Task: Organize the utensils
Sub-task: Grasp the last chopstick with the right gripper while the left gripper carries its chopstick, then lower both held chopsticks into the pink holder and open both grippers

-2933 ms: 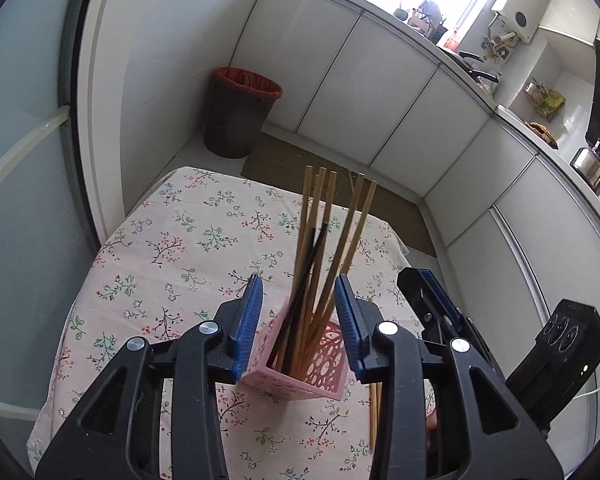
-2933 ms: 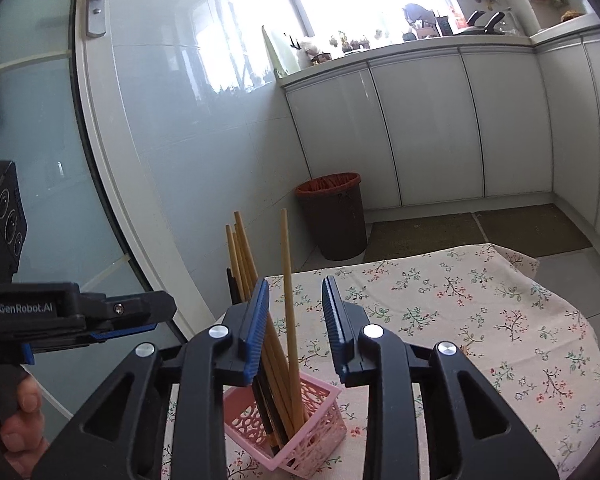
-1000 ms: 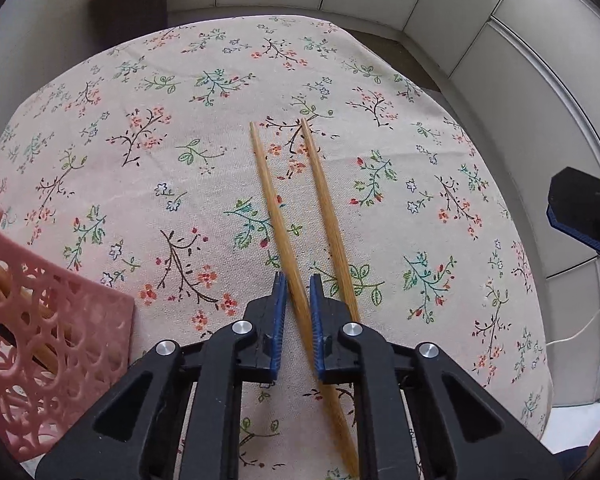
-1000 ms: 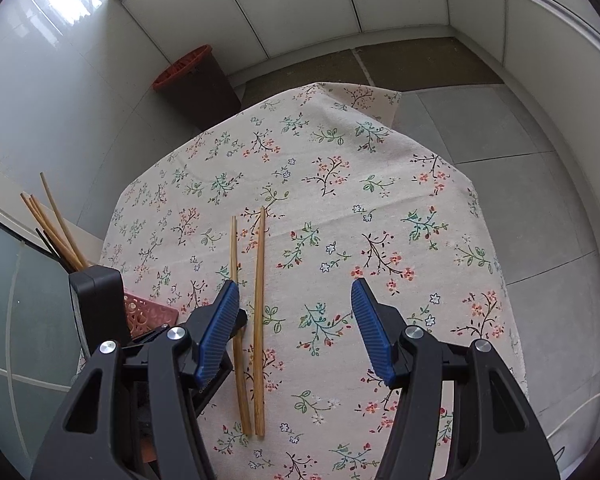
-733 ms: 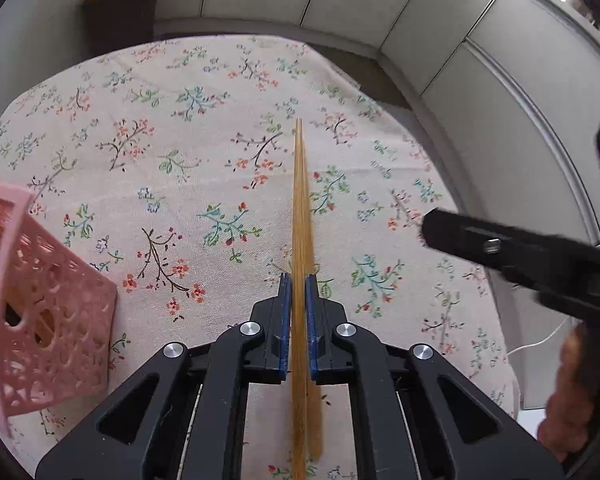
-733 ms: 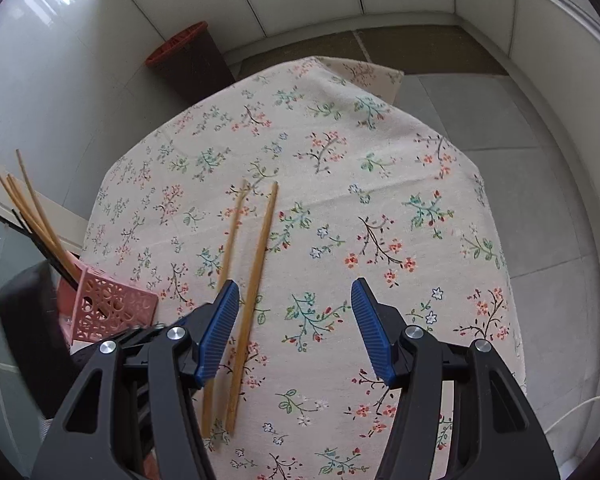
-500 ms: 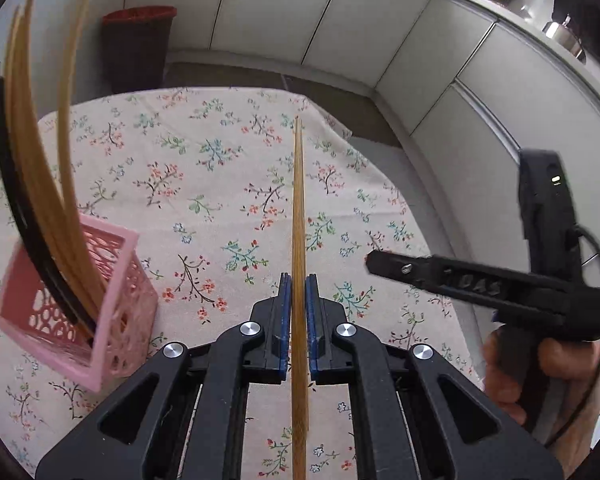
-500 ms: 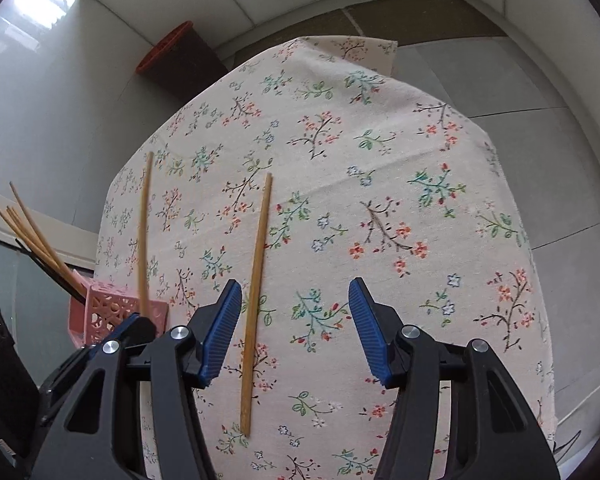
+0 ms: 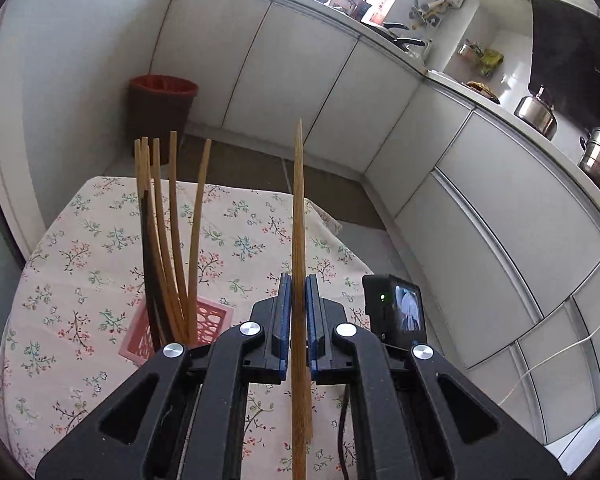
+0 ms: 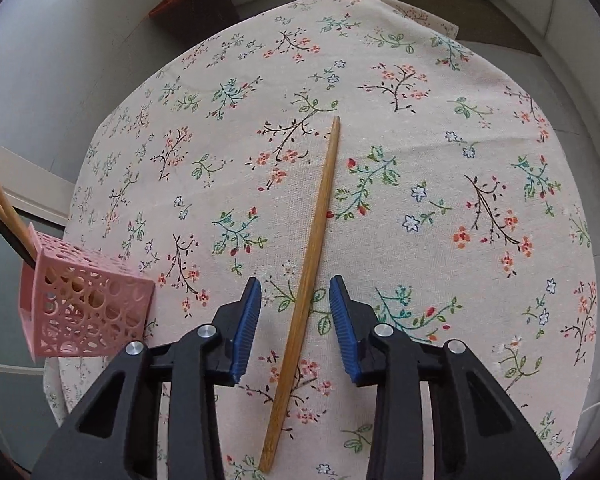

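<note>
My left gripper (image 9: 296, 292) is shut on a wooden chopstick (image 9: 299, 208) and holds it upright above the table, to the right of the pink perforated basket (image 9: 216, 318). The basket holds several chopsticks (image 9: 172, 220) standing up. In the right wrist view my right gripper (image 10: 296, 300) is open, low over a second wooden chopstick (image 10: 316, 232) that lies flat on the floral tablecloth (image 10: 440, 200) and runs between the jaws. The pink basket also shows in the right wrist view (image 10: 80, 300) at the left edge.
The right gripper's camera body (image 9: 394, 308) sits just right of my left gripper. A dark red bin (image 9: 162, 108) stands on the floor beyond the table. White cabinets (image 9: 300, 80) and a counter with a kettle (image 9: 536, 112) curve around the back and right.
My left gripper closed on one chopstick and lifted it upright near the basket. My right gripper dropped lower over the chopstick left on the cloth, so that it now lies between the open jaws.
</note>
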{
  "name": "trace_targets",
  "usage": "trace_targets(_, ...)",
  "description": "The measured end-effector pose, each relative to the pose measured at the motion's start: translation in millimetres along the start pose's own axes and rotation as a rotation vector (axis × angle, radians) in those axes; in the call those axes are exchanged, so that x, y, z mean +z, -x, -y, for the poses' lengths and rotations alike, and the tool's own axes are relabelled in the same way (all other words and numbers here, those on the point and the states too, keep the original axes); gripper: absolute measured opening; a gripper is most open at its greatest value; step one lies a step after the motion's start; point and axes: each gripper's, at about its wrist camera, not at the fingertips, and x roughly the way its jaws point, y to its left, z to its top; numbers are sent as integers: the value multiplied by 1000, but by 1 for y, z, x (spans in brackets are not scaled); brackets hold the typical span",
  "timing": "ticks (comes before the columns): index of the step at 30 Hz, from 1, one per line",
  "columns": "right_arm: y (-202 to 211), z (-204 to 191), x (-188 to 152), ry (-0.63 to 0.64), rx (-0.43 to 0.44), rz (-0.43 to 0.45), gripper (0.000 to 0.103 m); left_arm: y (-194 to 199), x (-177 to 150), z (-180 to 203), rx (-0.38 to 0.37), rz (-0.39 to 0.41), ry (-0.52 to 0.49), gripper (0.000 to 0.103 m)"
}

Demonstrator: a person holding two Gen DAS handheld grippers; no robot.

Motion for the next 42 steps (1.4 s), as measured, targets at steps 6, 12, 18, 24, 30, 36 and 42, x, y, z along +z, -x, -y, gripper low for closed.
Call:
trace_targets(6, 4, -23, 0, 80, -66, 61, 8, 15, 4, -3, 5, 72, -27, 6)
trace_targets(12, 61, -46, 4, 188, -3, 297, 7, 20, 15, -21, 31, 123, -15, 6)
trace_targets(18, 106, -65, -4, 296, 74, 551, 7, 24, 19, -32, 69, 181, -16, 6)
trace_targets(24, 132, -78, -10, 349, 107, 665, 7, 24, 21, -38, 85, 201, -4, 6)
trace_targets(30, 148, -80, -12, 344, 155, 705, 7, 24, 19, -39, 87, 239, -21, 6)
trace_targets(36, 164, -81, -17, 330, 216, 738, 8, 23, 20, -46, 84, 290, -7, 6)
trace_targets(42, 166, -85, -22, 330, 227, 742, 8, 17, 17, -49, 133, 370, -32, 6)
